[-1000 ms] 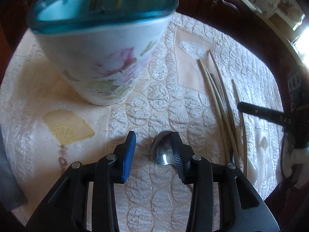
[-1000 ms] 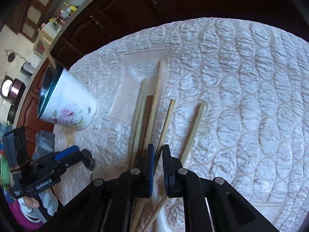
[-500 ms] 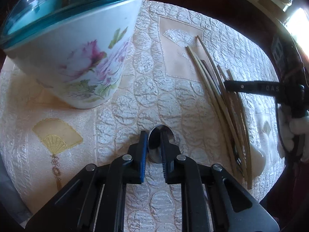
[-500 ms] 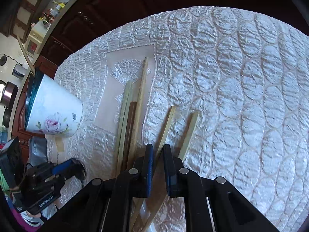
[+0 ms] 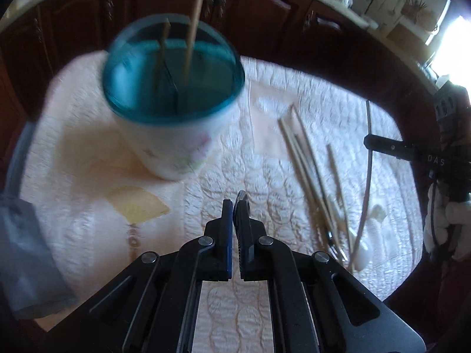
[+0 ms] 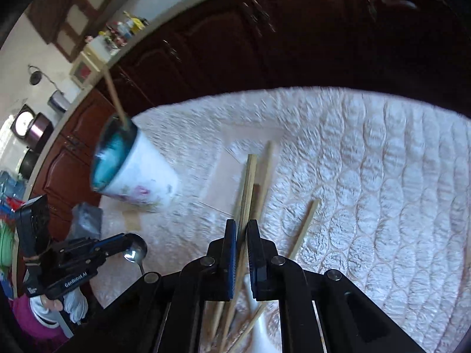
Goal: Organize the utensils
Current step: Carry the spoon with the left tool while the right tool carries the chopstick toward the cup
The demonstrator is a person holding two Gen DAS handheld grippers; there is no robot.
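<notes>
My left gripper (image 5: pixel 235 206) is shut on a metal spoon (image 5: pixel 242 197) and holds it above the quilted tablecloth; the spoon's bowl shows in the right wrist view (image 6: pixel 136 250). A white flowered cup with a blue inside (image 5: pixel 173 97) stands ahead of it with two chopsticks (image 5: pixel 194 23) in it. My right gripper (image 6: pixel 242 229) is shut on one wooden chopstick (image 6: pixel 248 182), lifted over the loose chopsticks (image 6: pixel 266 173) lying on the cloth. The cup also shows in the right wrist view (image 6: pixel 132 170), at the left.
Several chopsticks (image 5: pixel 309 164) and a white ceramic spoon (image 5: pixel 365 253) lie right of the cup. A grey object (image 5: pixel 26 253) sits at the left table edge. Dark wooden cabinets (image 6: pixel 265 35) stand behind the table.
My left gripper closed on the spoon and lifted it off the cloth. My right gripper rose with a chopstick in it. Both views pulled back from the table.
</notes>
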